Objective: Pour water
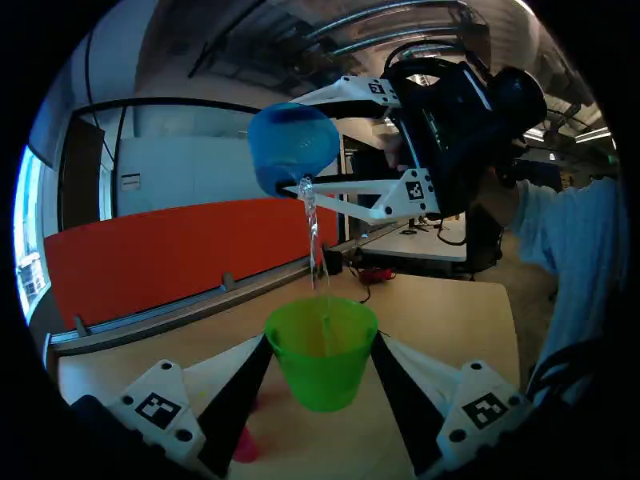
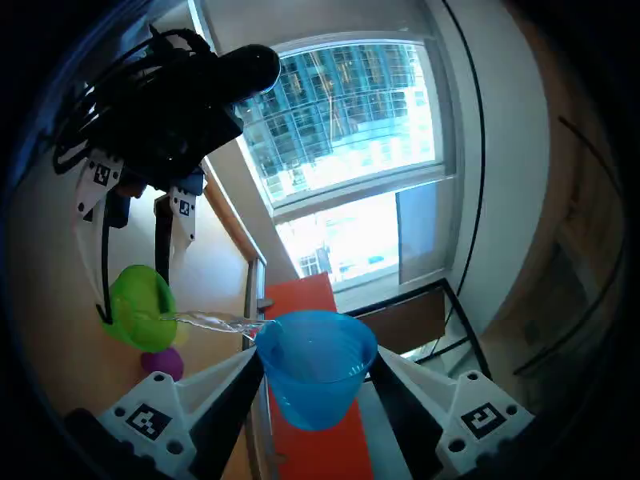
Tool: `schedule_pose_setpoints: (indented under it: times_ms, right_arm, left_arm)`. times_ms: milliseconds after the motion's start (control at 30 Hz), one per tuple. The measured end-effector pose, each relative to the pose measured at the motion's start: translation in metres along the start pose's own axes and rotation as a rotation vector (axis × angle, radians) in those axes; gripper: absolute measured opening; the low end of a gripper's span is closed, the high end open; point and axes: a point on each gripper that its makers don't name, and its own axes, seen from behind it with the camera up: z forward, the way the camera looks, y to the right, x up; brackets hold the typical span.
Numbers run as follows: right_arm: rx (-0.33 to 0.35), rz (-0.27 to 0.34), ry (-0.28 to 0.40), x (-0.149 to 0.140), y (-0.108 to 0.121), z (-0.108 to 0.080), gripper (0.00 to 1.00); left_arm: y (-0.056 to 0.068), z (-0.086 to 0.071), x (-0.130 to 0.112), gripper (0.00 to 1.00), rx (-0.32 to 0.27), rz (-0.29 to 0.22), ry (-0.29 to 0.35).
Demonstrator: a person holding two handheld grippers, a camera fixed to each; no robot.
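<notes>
My left gripper (image 1: 320, 364) is shut on a green plastic cup (image 1: 322, 352), held upright just above the wooden table (image 1: 448, 308). Higher up in the left gripper view, my right gripper (image 1: 292, 144) is shut on a blue cup (image 1: 292, 148) tipped on its side. A thin stream of water (image 1: 310, 232) falls from the blue cup's rim into the green cup. In the right gripper view the blue cup (image 2: 316, 368) sits between the fingers, the water stream (image 2: 216, 322) arcs left into the green cup (image 2: 138, 306), and the left gripper (image 2: 132, 308) holds that cup.
A pink cup (image 1: 246, 444) lies on the table under my left gripper; it appears as a purple shape (image 2: 162, 362) in the right gripper view. An orange partition (image 1: 176, 248) runs behind the table. A person's light sleeve (image 1: 584, 256) is at the right. A large window (image 2: 344, 120) fills the background.
</notes>
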Motion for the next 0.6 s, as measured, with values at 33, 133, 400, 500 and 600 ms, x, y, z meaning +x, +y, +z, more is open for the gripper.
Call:
schedule_pose_setpoints:
  times_ms: [33,133,400,500,600]
  right_arm:
    - [-0.003,-0.007,0.000,0.000,0.002,0.000,0.89]
    - [-0.010,-0.025,0.001,0.001,0.005,0.001,0.89]
    - [-0.022,-0.067,0.002,0.004,0.012,0.002,0.89]
    - [-0.027,-0.084,0.003,0.006,0.014,0.002,0.89]
    - [-0.032,-0.099,0.007,0.009,0.017,0.003,0.89]
  left_arm:
    - [0.000,0.000,0.000,0.86,0.000,0.000,0.000]
    - [0.000,0.000,0.001,0.86,0.000,0.000,0.001]
    - [0.000,0.000,0.002,0.86,-0.002,-0.005,0.006]
    - [0.001,0.000,0.002,0.86,-0.001,-0.003,0.005]
    - [0.001,0.000,0.003,0.86,-0.001,0.000,0.004]
